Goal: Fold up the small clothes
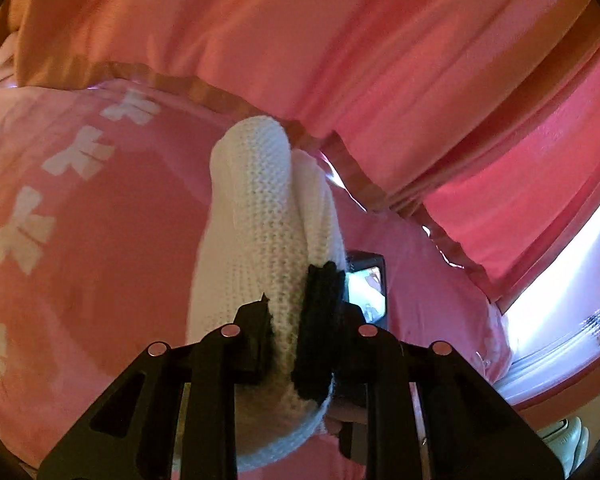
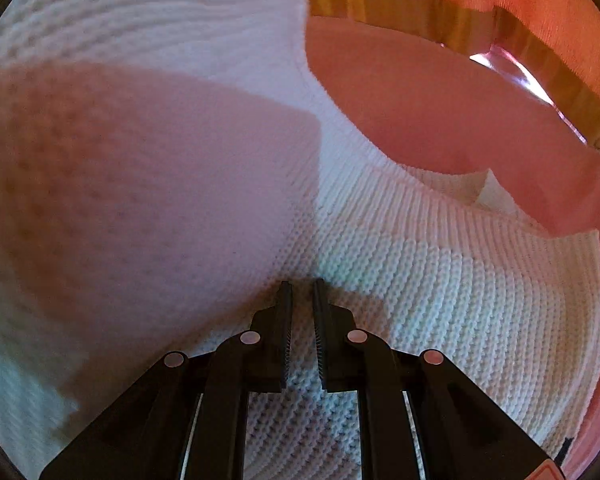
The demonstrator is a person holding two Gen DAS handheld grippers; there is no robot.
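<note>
Clamped between the jaws of the left gripper, a fold of white knitted garment rose above the pink bedspread with white prints. Right gripper jaws stood slightly parted, grasping nothing, hovering just over the same white knit spread beside pink curtains.

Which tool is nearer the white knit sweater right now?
Left. The left tool is clamped on a fold of the white knit sweater; the right tool hovers just above it, nothing visibly pinched.
</note>
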